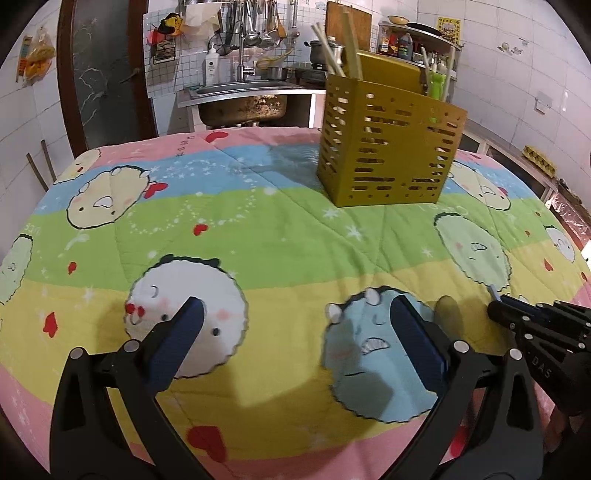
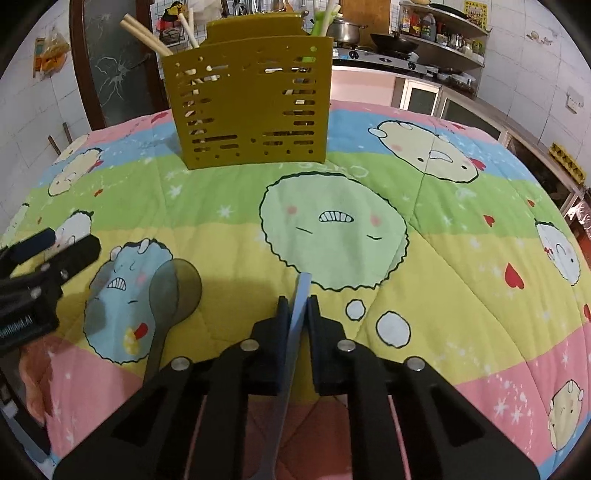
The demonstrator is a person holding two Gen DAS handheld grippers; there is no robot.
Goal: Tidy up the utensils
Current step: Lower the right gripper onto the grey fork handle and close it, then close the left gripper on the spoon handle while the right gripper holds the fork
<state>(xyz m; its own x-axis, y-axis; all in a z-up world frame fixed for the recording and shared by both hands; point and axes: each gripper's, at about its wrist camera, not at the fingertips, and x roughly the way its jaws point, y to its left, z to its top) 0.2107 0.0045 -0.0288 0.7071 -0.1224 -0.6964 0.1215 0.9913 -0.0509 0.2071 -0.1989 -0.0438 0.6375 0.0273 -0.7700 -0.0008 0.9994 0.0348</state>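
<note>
A yellow slotted utensil holder (image 1: 388, 147) (image 2: 243, 110) stands at the far side of the quilt-covered table (image 1: 258, 221), with pale chopsticks (image 1: 332, 48) (image 2: 144, 33) upright inside it. My right gripper (image 2: 298, 306) (image 1: 496, 312) is shut on a flat blue-grey utensil handle (image 2: 303, 288), whose tip juts out past the pads, low over the yellow stripe. A translucent olive spoon (image 2: 177, 291) (image 1: 448, 310) lies on the quilt between the two grippers. My left gripper (image 1: 297, 310) (image 2: 59, 245) hangs open just above the quilt, nothing between its fingers.
Behind the table are a steel sink (image 1: 243, 92) with hanging ladles, a stove with a pot (image 2: 345, 31) and shelves of bottles (image 2: 436, 29). A dark door (image 1: 103, 74) is at the back left. The quilt's near edge runs just under both grippers.
</note>
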